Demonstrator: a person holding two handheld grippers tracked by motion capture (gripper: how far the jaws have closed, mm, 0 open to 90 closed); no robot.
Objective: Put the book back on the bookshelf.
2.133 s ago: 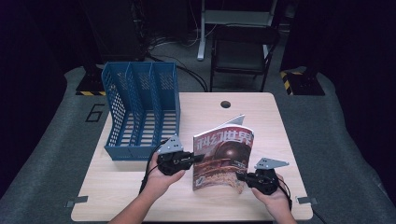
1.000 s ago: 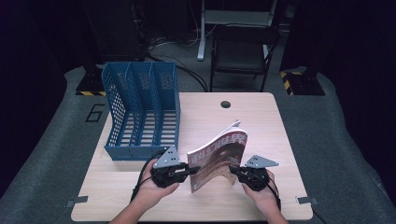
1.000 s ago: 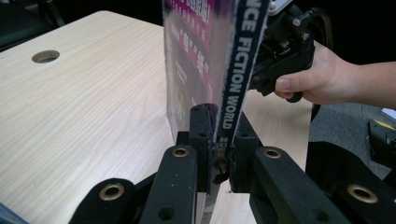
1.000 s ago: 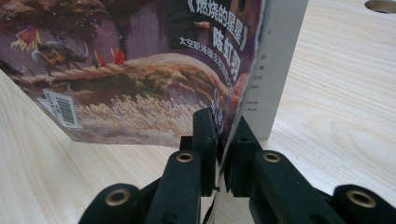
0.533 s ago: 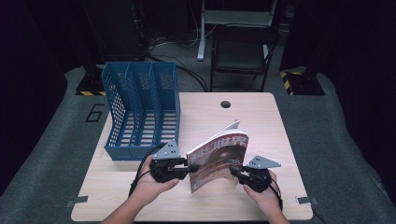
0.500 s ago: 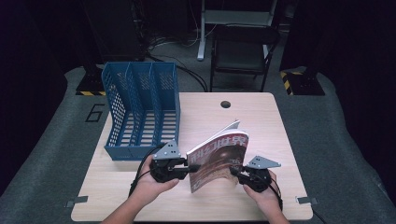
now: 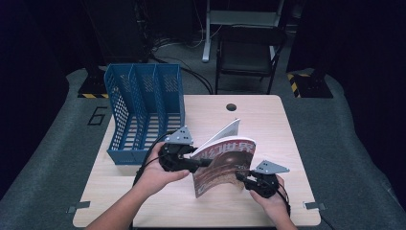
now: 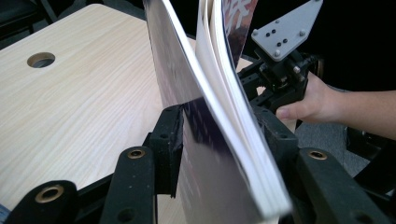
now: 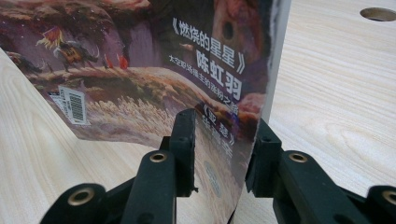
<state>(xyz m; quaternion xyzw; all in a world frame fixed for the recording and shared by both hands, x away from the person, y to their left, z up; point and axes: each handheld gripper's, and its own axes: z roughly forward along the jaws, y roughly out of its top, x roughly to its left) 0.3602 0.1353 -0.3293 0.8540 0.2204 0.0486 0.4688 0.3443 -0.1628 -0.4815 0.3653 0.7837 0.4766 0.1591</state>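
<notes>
We see one magazine point(image 7: 224, 165) standing at the bench's point(image 7: 268, 120) near middle, its cover reading 陈虹羽; both grippers' fingers point(image 9: 184, 140) stand apart around it, the left gripper's point(image 7: 198, 163) having just widened.

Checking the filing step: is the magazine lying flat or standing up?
Standing, tilted: the magazine rests on its lower edge on the table.

Bare forearms; each hand grips a black two-jaw gripper point(image 7: 207, 163) with brass-ringed pivots, grey triangular screw-dotted plate and black cable.
</notes>
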